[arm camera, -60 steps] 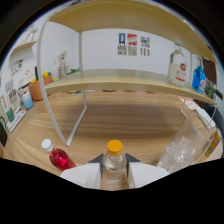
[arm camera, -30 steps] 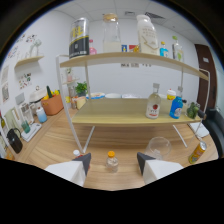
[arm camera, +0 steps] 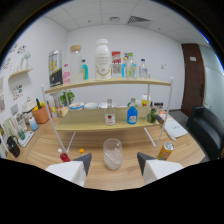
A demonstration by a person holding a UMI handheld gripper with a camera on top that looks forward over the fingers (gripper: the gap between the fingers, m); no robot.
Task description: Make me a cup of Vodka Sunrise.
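Note:
My gripper (arm camera: 113, 162) is open and holds nothing; its two white fingers (arm camera: 80, 165) stand wide apart, high above the wooden table (arm camera: 140, 172). In the gap ahead of them a clear glass (arm camera: 112, 152) with ice stands upright on the table. Left of the glass lies a red-filled bottle (arm camera: 64, 156), and a small orange cap (arm camera: 81, 150) shows beside it. On the lower shelf (arm camera: 90, 125) beyond stand a clear bottle with a red label (arm camera: 109, 114) and a blue bottle (arm camera: 132, 114).
A yellow-orange can (arm camera: 165, 150) stands on the table right of the glass. The upper shelf (arm camera: 110, 83) carries a big white bottle (arm camera: 102, 59) and several smaller ones. A dark armchair (arm camera: 207, 127) is at the right; pots and clutter at the left.
The view has risen and drawn back from the table. The orange-capped bottle that stood between the fingers is gone from between them; the glass with ice now shows in the gap.

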